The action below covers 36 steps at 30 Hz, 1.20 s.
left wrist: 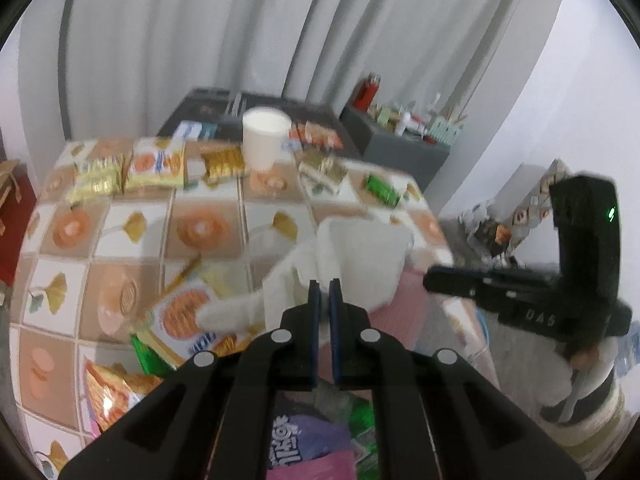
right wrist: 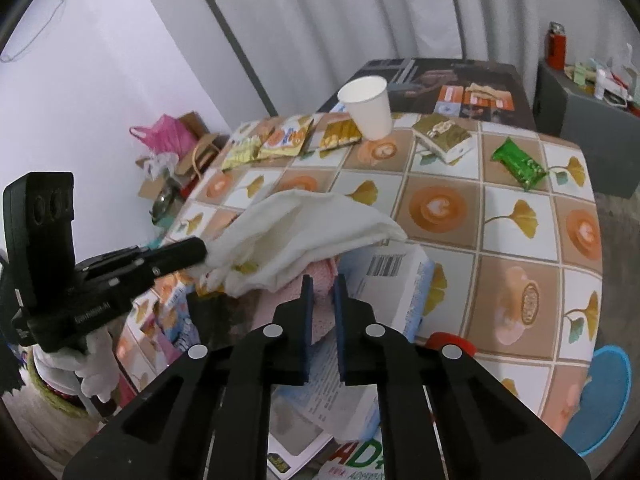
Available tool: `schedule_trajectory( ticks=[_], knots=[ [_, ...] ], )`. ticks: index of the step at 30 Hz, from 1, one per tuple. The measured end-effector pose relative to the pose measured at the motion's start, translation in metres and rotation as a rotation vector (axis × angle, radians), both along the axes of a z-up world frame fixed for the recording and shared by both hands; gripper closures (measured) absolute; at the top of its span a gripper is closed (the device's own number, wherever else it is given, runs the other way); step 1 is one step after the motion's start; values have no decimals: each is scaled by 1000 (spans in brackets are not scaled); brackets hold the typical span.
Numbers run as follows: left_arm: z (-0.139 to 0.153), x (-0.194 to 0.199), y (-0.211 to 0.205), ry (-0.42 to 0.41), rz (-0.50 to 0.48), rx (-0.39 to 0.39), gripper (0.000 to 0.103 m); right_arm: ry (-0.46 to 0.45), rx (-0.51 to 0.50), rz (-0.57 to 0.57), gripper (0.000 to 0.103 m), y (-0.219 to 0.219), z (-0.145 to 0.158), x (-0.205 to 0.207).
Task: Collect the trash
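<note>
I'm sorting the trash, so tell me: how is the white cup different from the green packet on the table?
The white cup stands upright with its mouth open; the green packet lies flat. The cup is plain white; the packet is shiny green. The cup stands taller than the flat packet. Both rest on the patterned table, untouched by either gripper.

The right gripper [left wrist: 528, 292] body carried the stamped characters "DA5". A white box [right wrist: 394, 280], lying on the counter [right wrist: 520, 216] just ahead of the right wrist camera's fingers, bore a barcode label; its digits were illegible. Below that box, printed paper [right wrist: 356, 458] showed large green letters "AD". Wrapper lettering elsewhere was too blurred to read.
</note>
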<state>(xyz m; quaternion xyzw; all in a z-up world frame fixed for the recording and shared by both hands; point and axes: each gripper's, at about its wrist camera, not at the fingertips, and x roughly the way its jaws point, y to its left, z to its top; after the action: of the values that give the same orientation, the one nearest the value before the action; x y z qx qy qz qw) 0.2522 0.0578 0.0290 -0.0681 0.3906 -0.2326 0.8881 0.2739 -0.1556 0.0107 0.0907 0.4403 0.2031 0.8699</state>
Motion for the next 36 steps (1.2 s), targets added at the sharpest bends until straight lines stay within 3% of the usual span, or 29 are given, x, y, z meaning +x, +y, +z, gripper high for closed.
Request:
schedule_trajectory(
  ticks=[2, 22, 36],
  knots=[
    [15, -1, 2, -42, 14, -17, 100, -8, 20, -15, 103, -6, 5, -3],
    [96, -18, 6, -241, 80, -109, 100, -137, 161, -144, 103, -71, 53, -48],
    [128, -30, -50, -318, -24, -74, 103, -212, 191, -278, 103, -144, 66, -93]
  ],
)
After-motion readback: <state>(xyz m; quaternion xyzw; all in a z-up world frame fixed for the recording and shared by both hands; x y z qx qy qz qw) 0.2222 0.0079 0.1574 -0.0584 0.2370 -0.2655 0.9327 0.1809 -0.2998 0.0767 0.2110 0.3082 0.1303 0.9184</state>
